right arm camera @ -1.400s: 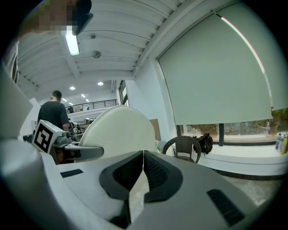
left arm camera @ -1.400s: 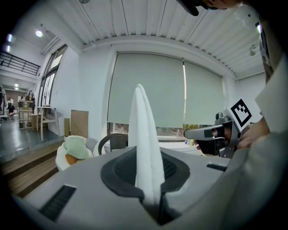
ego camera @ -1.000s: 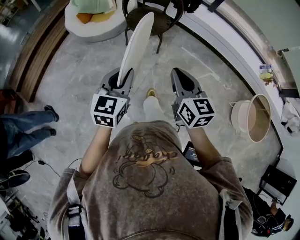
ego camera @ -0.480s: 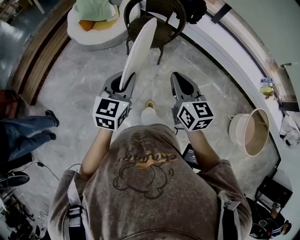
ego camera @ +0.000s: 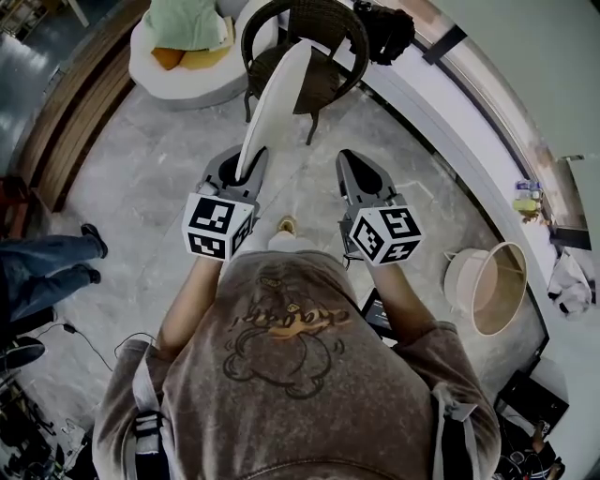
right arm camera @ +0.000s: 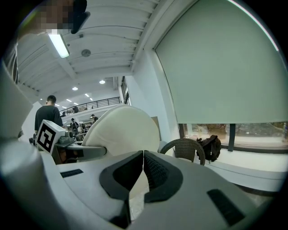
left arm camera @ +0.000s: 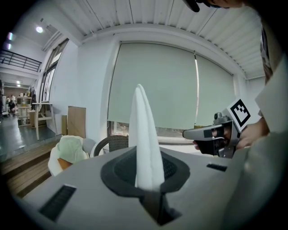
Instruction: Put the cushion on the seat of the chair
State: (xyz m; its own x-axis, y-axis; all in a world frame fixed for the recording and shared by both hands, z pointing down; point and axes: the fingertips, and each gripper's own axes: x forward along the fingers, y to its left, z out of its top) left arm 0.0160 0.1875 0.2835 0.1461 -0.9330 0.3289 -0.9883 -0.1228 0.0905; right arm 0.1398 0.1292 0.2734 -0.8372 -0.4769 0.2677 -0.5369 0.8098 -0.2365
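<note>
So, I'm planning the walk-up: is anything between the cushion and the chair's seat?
Nothing visible. The floor up to the chair is bare, and what shows of its seat beside the cushion looks empty.

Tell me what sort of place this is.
Probably a lounge corner in a large public building: it has a marbled grey stone floor, a dark woven wicker armchair and tall pale roller blinds.

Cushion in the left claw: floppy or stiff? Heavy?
Probably fairly stiff: the cushion juts straight out from the left claw, pinched at one edge, without drooping. Likely light, since that single edge grip carries it. Thin, so it may twist when swung.
</note>
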